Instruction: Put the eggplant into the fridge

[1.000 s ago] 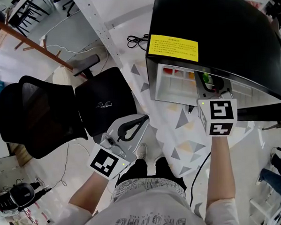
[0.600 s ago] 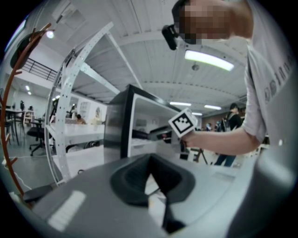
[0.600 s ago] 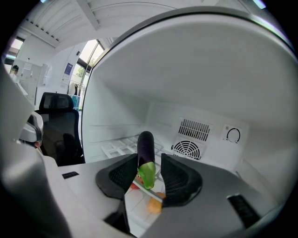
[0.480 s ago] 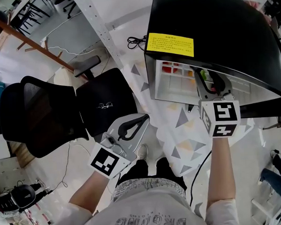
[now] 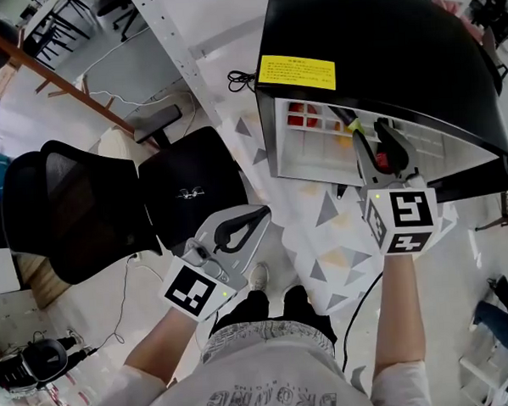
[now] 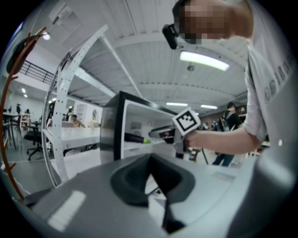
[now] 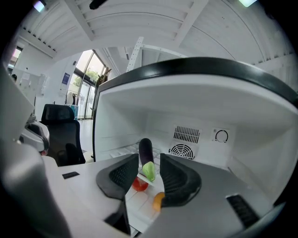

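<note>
The dark purple eggplant [image 7: 145, 149] with a green stem end lies on the white shelf inside the open black fridge [image 5: 381, 38]. In the head view the eggplant [image 5: 341, 115] sits just beyond my right gripper [image 5: 368, 134]. The right gripper's [image 7: 149, 159] jaws are closing slightly. They stand apart at the fridge mouth, and the pads touch nothing; the eggplant shows through the gap, farther in. My left gripper [image 5: 260, 214] hangs low over the floor beside the chair, shut and empty. It looks toward the fridge [image 6: 116, 125].
A red item [image 7: 138, 184] and an orange one [image 7: 158, 200] lie on a lower fridge shelf. A black office chair [image 5: 118, 196] stands left of the fridge. A white perforated shelf post [image 5: 183, 57] runs behind it. A cable [image 5: 245, 73] lies on the floor.
My right gripper has drawn back a little from the fridge shelf, leaving the eggplant lying ahead of its jaws. The left gripper has stayed put.
</note>
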Action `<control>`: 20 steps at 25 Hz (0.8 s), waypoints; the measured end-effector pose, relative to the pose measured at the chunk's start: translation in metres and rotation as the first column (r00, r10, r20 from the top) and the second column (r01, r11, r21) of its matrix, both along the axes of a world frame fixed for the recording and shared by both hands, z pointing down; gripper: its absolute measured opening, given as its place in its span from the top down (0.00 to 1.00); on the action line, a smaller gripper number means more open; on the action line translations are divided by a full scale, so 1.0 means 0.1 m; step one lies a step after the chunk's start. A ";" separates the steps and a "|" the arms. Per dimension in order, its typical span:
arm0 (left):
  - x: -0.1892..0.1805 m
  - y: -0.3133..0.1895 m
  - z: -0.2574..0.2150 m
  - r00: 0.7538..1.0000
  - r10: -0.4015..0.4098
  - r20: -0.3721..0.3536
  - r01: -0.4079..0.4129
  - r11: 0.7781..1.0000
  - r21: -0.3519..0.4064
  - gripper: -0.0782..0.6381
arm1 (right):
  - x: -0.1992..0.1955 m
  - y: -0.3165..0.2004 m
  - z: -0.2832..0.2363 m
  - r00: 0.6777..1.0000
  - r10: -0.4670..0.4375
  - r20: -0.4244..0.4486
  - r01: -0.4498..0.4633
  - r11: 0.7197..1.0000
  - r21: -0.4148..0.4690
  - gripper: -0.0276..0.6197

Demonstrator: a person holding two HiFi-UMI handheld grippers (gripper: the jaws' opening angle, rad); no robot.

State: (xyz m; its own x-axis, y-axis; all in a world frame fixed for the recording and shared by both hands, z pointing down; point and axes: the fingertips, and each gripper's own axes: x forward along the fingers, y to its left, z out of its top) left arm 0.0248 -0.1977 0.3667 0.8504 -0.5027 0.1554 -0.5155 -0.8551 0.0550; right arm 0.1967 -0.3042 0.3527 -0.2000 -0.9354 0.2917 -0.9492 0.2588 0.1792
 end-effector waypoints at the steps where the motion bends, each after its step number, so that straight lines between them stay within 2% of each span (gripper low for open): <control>1: 0.00 0.02 -0.01 1.000 0.004 -0.001 -0.004 1.000 0.004 0.88 | 0.00 0.04 -0.03 1.000 0.001 0.002 -0.001 1.000 0.007 0.75; 13: 0.02 0.25 -0.18 0.999 0.042 -0.006 -0.041 0.998 0.041 0.88 | -0.07 0.54 -0.27 0.999 -0.005 0.050 0.002 0.998 0.065 0.81; 20: 0.01 0.37 -0.27 0.998 0.055 -0.016 -0.054 0.997 0.059 0.88 | -0.11 0.81 -0.28 0.998 0.005 0.069 -0.009 0.998 0.063 0.84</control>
